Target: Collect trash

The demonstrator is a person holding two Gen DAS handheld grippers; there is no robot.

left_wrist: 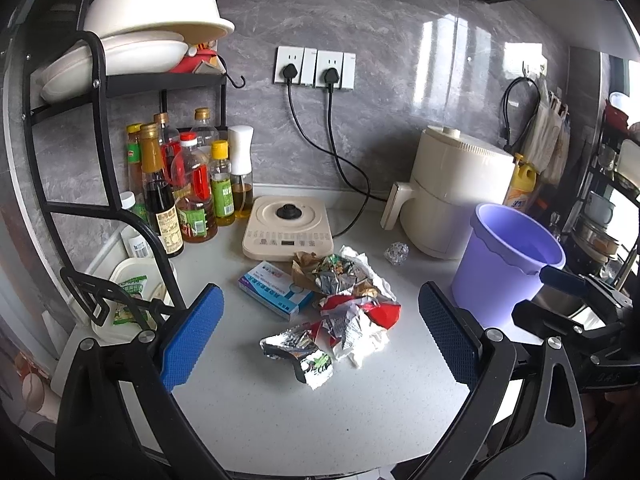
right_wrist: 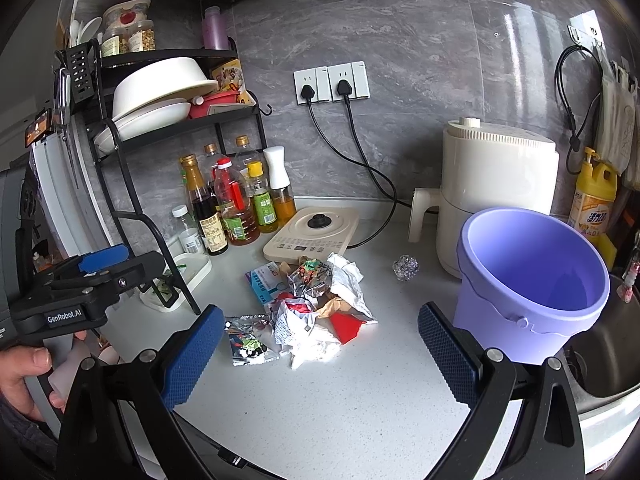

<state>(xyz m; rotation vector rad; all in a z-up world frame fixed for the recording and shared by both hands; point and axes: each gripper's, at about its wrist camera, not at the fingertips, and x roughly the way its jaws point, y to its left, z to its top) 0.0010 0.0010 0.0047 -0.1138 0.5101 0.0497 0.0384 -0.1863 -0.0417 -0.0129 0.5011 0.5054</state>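
Looking along the left tongs (left_wrist: 320, 340), the left wrist view shows them spread wide and holding nothing, poised above the pale worktop (left_wrist: 280, 412) with the heap of crumpled wrappers (left_wrist: 344, 304) lying between the two blue pads. A foil packet (left_wrist: 298, 350) sits at the near edge of that heap, a blue and white box (left_wrist: 276, 290) at its left, and a small foil ball (left_wrist: 397, 253) lies apart, near the cream appliance (left_wrist: 456, 196). The purple bucket (left_wrist: 516, 248) stands to the right, seemingly empty.

From the right wrist view, the right tongs (right_wrist: 320, 354) are likewise spread and empty, facing the same heap, with the bucket just beyond the right pad. The left gripper appears at the left edge.

Nothing looks collected yet, so this seems the opening approach. The next move probably calls for lowering one pair of tongs onto a loose wrapper, likely the near foil packet, pinching it, then carrying it over the bucket's rim.
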